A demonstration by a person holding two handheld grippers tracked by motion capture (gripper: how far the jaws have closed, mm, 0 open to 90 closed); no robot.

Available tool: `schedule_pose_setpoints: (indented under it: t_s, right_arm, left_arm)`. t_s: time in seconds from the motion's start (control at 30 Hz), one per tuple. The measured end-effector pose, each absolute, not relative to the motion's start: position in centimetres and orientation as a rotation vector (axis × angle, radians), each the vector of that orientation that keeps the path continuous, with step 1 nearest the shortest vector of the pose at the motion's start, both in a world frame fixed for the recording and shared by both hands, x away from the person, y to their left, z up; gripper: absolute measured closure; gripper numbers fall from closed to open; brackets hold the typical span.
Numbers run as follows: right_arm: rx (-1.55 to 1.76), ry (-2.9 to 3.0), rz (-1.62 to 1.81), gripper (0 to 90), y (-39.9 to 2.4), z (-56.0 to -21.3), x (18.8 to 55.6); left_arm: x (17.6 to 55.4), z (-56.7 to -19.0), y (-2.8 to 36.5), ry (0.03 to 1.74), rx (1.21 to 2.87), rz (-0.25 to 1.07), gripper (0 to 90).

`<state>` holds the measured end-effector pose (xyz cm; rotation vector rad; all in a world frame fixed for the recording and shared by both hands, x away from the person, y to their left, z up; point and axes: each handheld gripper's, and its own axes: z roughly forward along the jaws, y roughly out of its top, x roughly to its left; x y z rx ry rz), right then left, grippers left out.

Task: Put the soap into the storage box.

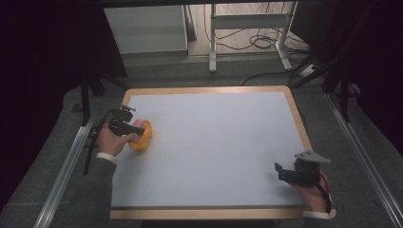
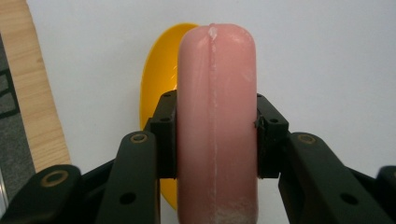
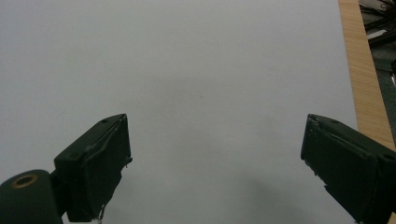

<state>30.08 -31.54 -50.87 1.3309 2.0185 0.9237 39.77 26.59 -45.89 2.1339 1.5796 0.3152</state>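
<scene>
A pink sausage-shaped piece [image 2: 215, 126] stands between the two black jaws of my left gripper [image 2: 215, 135], which is shut on it. Right behind it lies a yellow dish [image 2: 159, 79], partly hidden by the pink piece. In the high view my left gripper [image 1: 134, 128] is at the left side of the white board, with the pink piece [image 1: 139, 124] over the yellow dish [image 1: 142, 141]. My right gripper [image 1: 281, 171] rests near the board's front right corner. Its jaws stand wide open over bare white surface, right gripper [image 3: 215, 163], with nothing between them.
The white board [image 1: 214, 142] has a wooden rim [image 1: 299, 118]. Grey carpet and metal rails [image 1: 66, 166] run along both sides. A table frame and cables [image 1: 256, 40] stand beyond the far edge.
</scene>
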Motion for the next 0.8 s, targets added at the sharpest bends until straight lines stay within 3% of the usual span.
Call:
schedule_pose_setpoints:
  t_s: [0.53, 0.67, 0.8]
  right_arm:
    - [1.331, 2.018, 0.922, 8.1, -31.5, -50.9, 30.1]
    - [1.329, 2.016, 0.922, 8.1, -31.5, -50.9, 30.1]
    - [1.328, 2.018, 0.922, 8.0, -31.5, -50.9, 30.1]
  left_arm:
    - [40.2, -47.7, 26.0, 1.591, 2.165, 0.300, 59.7]
    - [39.7, -46.3, 26.3, 1.558, 2.111, 0.349, 38.7]
    - [38.5, -44.4, 26.6, 1.492, 2.068, 0.389, 30.8]
